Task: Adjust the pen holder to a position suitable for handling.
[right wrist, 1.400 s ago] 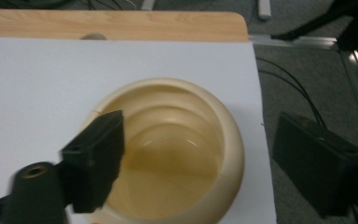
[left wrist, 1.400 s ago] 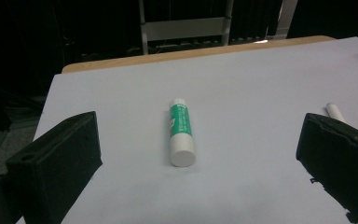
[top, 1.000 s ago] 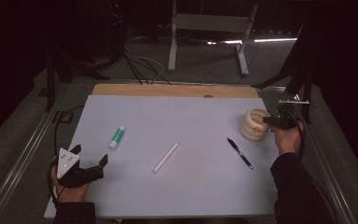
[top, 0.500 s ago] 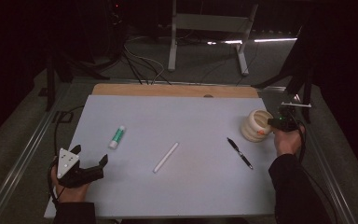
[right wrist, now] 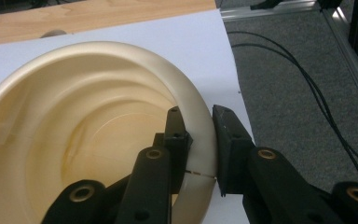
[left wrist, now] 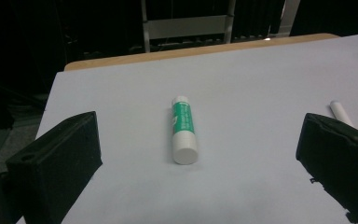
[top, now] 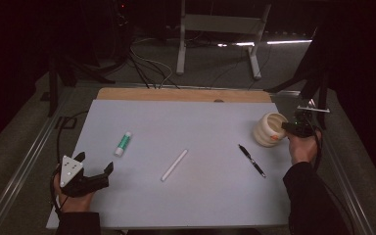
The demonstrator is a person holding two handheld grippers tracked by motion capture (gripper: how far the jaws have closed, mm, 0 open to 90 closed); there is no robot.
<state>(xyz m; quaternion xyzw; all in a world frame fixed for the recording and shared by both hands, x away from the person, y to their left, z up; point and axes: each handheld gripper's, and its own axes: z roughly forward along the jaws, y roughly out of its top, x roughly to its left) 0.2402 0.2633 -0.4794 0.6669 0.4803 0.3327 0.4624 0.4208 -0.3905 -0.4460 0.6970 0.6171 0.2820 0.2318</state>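
Observation:
A cream ribbed cup (top: 268,130) stands at the right side of the white table top (top: 200,122). My right gripper (top: 287,128) is shut on the cup's right rim. In the right gripper view one jaw is inside the cup (right wrist: 98,116) and the other outside, so the right gripper (right wrist: 198,126) pinches the wall. My left gripper (top: 95,162) rests open near the front left corner with nothing between its fingers. In the left gripper view a green and white glue stick (left wrist: 182,128) lies on the table ahead of the left gripper (left wrist: 198,140), apart from its wide jaws.
The glue stick (top: 123,143) lies left of centre. A white stick (top: 175,165) lies mid-table, its tip (left wrist: 340,112) also at the right in the left gripper view. A black pen (top: 251,159) lies left of the cup. A wooden strip (top: 176,94) borders the far edge, and cables run on the floor.
The right gripper has closed its jaws onto the cup's right rim, and the cup has tipped slightly. The left hand and the loose items have not moved.

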